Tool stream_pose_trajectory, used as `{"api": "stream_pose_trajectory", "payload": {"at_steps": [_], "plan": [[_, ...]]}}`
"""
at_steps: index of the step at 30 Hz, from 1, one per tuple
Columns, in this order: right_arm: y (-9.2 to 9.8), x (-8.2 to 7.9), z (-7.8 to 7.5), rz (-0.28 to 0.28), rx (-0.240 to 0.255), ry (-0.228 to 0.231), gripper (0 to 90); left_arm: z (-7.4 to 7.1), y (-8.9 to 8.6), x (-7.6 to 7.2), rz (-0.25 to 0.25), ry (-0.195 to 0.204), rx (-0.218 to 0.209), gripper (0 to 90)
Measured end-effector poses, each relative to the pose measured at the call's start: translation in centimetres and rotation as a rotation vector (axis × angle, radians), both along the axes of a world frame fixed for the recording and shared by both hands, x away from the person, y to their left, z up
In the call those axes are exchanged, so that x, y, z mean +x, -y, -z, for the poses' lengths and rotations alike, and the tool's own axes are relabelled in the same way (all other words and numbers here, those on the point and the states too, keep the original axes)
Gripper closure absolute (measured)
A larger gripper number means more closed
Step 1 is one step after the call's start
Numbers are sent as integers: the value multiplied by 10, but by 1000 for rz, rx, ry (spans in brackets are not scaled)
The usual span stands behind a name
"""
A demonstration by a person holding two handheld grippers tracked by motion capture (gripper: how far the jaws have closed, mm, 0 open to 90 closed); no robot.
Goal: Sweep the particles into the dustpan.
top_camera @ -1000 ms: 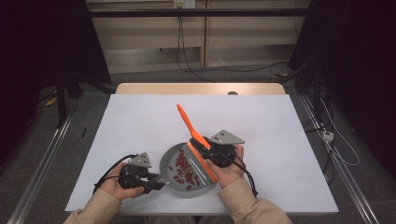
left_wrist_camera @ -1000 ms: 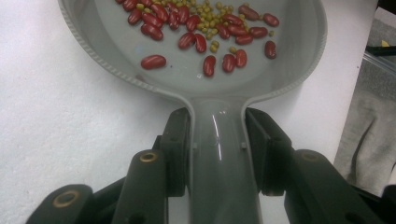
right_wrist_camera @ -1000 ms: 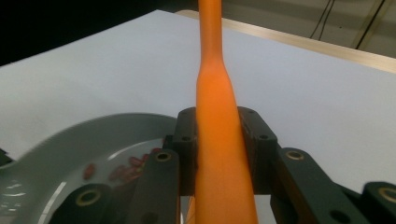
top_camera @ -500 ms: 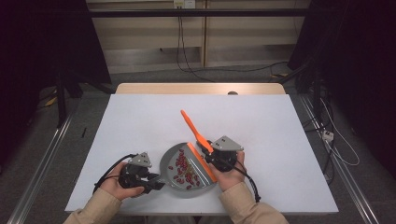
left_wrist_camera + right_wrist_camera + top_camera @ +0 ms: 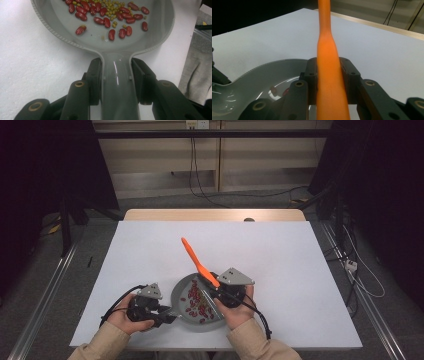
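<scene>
Currently a stirring or scooping step, by my reading. Left tongs (image 5: 116, 82) clamped on the handle of the grey pan (image 5: 177, 296), pads pressing both sides of it in the left gripper view; pan sits flat on the counter (image 5: 280, 260), near the person's edge. Right tongs (image 5: 328, 75) clamped on the orange utensil (image 5: 199, 262), jaws tight against its shaft in the right gripper view. Its long end slants up and away over the counter; the working end is hidden behind the right hand (image 5: 235, 307), so whether it touches the contents I cannot tell.

Contents: red kidney beans (image 5: 100, 15) mixed with small yellow-green peas (image 5: 112, 7), spread thin across the pan floor, mostly toward the side away from the handle.

Next move, as I judge it: lower the utensil's hidden end into the beans and sweep, with the left tongs bracing the handle so the pan does not slide or tip.

Surface: plain white sheet over a wooden top, bare apart from the pan. Room: dim, dark curtains both sides, cables (image 5: 200, 175) trailing on the floor behind, pale wall panel at the back.
</scene>
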State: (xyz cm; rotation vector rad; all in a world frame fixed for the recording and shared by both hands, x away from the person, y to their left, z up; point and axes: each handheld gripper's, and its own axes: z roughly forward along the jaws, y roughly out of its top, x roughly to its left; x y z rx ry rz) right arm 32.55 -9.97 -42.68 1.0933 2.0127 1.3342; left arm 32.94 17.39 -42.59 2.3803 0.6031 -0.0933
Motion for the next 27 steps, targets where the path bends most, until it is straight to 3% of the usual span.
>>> {"api": "stream_pose_trajectory", "payload": {"at_steps": [6,9,11,13,14,17,19,21,27], "plan": [[19,9,-1,60,-18,1,711,1,0,-1,-13,0,-10,626],[25,12,3,87,-57,1,711,1,0,-2,-19,7,1,626],[26,13,10,97,-84,-9,711,1,0,-1,-12,3,-7,626],[23,11,14,87,-77,5,711,1,0,-1,-18,-2,-12,626],[19,9,14,77,-90,7,710,-1,0,-1,-18,3,2,627],[9,4,14,46,-80,-5,708,-1,0,0,-16,-3,3,627],[6,0,12,34,-27,-15,709,-1,-1,0,-15,-5,-9,626],[3,-1,7,10,-11,0,711,-1,-2,1,-17,-4,-6,626],[9,3,-1,24,9,9,711,-1,-5,0,-26,-2,-15,622]]}}
